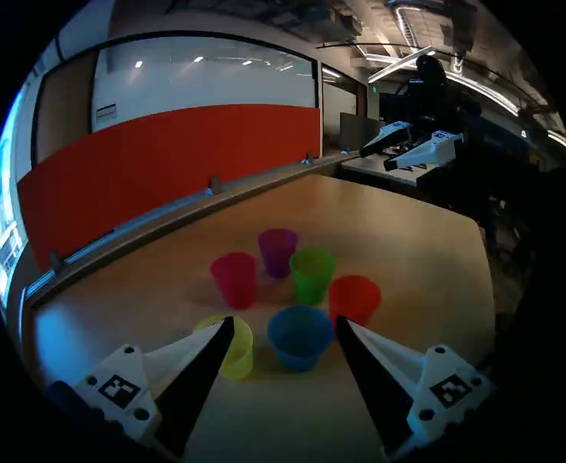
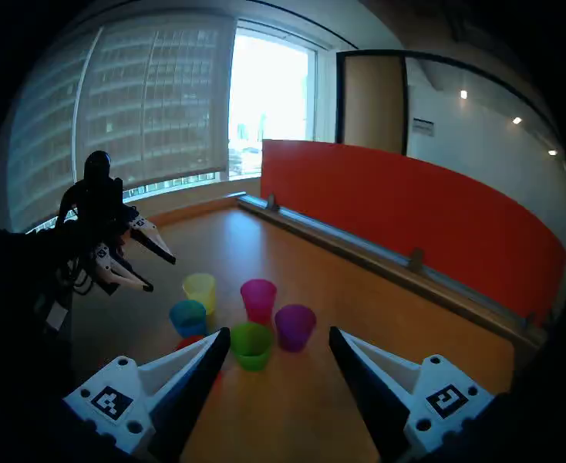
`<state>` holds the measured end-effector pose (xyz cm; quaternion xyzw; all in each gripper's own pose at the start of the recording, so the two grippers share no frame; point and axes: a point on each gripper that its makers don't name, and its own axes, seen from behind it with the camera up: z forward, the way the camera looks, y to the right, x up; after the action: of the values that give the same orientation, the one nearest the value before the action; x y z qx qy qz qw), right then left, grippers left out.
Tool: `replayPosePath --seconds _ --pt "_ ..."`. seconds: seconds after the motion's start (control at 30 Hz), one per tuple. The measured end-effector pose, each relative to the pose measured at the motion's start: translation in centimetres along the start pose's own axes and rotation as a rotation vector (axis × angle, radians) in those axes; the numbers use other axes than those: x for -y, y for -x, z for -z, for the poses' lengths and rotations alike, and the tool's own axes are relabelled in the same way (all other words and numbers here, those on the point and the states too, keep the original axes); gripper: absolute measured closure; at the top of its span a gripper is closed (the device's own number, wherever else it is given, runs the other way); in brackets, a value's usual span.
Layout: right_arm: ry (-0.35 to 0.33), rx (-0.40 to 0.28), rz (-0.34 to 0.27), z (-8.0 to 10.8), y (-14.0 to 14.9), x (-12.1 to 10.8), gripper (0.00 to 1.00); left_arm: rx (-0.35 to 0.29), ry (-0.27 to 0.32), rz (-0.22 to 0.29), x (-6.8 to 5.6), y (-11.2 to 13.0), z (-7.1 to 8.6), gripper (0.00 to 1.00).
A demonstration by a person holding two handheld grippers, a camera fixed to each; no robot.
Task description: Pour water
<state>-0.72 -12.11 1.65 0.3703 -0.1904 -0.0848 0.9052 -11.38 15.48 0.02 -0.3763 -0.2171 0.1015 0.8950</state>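
Left tongs (image 1: 283, 319) gape wide near blue cup (image 1: 300, 337); right tongs (image 2: 278, 330), equally wide, seemingly half-hide red cup (image 1: 354, 297).

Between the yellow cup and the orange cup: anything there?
The blue cup stands between the yellow cup and the orange cup. This shows most clearly in the left gripper view.

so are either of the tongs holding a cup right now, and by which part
Nothing is held. The left tongs and right tongs are both open with nothing between them; the cups stand untouched on the table.
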Motion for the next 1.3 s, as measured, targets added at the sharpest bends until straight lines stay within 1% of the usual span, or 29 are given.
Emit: replayPosePath --seconds 0.2,0.6,0.9,1.3 --pt "-0.012 0.022 0.0 -1.5 1.2 0.0 0.01 0.026 0.022 0.001 -0.5 1.5 -1.0 0.03" --pt "-0.028 0.051 0.008 -4.0 2.7 0.1 0.01 0.071 0.051 0.008 -1.0 4.1 -2.7 0.02" --pt "-0.036 0.062 0.008 -5.1 3.1 0.0 0.01 0.092 0.069 -0.002 -1.7 5.2 -3.7 0.02" --pt "-0.045 0.072 0.018 -6.0 3.6 0.0 0.01 0.098 0.078 0.003 -1.7 5.7 -5.3 0.03"
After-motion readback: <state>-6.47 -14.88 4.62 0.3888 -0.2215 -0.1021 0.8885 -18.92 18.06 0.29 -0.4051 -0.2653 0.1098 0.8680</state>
